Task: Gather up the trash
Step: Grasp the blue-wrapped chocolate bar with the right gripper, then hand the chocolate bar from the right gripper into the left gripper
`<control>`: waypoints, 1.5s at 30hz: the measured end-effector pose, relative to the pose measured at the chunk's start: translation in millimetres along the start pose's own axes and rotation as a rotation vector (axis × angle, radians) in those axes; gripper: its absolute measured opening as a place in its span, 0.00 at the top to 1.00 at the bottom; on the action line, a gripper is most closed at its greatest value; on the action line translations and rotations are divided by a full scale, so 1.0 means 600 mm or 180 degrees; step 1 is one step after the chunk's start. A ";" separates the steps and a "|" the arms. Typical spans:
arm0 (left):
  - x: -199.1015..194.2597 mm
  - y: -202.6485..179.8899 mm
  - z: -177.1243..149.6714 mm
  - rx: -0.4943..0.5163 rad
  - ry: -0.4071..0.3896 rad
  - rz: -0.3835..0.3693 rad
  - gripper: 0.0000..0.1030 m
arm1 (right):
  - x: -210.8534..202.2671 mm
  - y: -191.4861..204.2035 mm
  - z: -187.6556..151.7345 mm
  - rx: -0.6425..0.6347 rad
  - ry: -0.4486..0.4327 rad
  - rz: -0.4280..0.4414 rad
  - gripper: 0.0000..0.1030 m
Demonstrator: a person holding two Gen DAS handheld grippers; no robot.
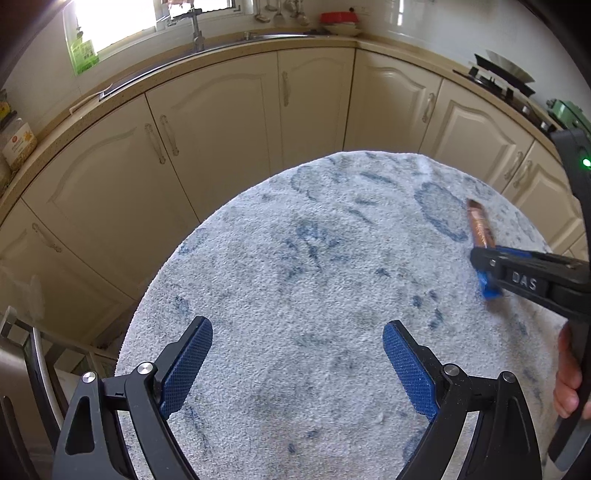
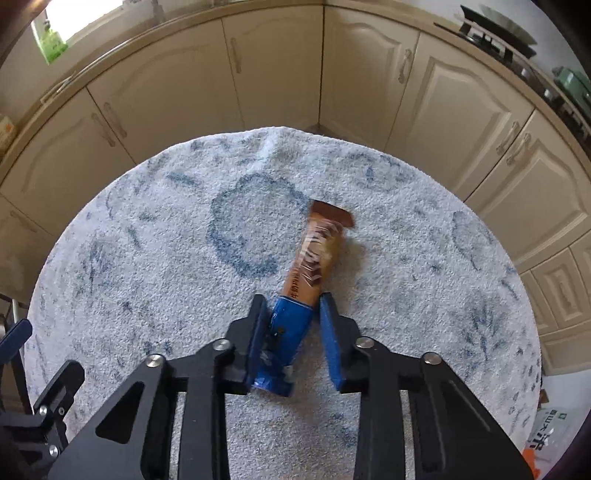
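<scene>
A long snack wrapper (image 2: 314,258), brown at the far end and blue at the near end, lies on the round table's blue-and-white fleecy cloth (image 2: 147,258). My right gripper (image 2: 291,301) is shut on its blue end, with the brown part sticking out ahead. In the left wrist view the same wrapper (image 1: 478,225) pokes out of the right gripper (image 1: 480,264) at the table's right side. My left gripper (image 1: 297,354) hangs open over bare cloth (image 1: 295,240), with nothing between its fingers. It is well to the left of the wrapper.
Cream kitchen cabinets (image 1: 221,129) curve around beyond the table, with a sink and tap (image 1: 197,33) on the counter and a stove with a pan (image 1: 506,74) at the right. A person's hand (image 1: 569,380) holds the right gripper. A printed package (image 2: 550,435) lies on the floor.
</scene>
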State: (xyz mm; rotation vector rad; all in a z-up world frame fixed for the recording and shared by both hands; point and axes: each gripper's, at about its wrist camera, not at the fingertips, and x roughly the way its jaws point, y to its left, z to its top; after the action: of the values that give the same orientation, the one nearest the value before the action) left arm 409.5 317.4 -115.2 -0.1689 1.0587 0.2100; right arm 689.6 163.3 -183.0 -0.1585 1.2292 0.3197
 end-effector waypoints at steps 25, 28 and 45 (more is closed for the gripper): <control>-0.149 -0.011 -0.201 -0.0045 0.0171 -0.0088 0.12 | -0.131 0.002 -0.288 -0.0440 0.0313 0.0577 0.82; -0.176 -0.022 -0.243 -0.0012 0.0184 -0.0140 0.12 | -0.150 0.011 -0.335 -0.0542 0.0309 0.0589 0.82; -0.275 -0.085 -0.369 0.0043 0.0124 -0.0371 0.12 | -0.227 -0.007 -0.468 -0.0649 0.0217 0.0739 0.49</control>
State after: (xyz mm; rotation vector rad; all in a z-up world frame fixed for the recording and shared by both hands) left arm 157.1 200.8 -75.1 -0.2226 1.0853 0.0948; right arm 398.1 56.8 -148.0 -0.2038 1.2837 0.6469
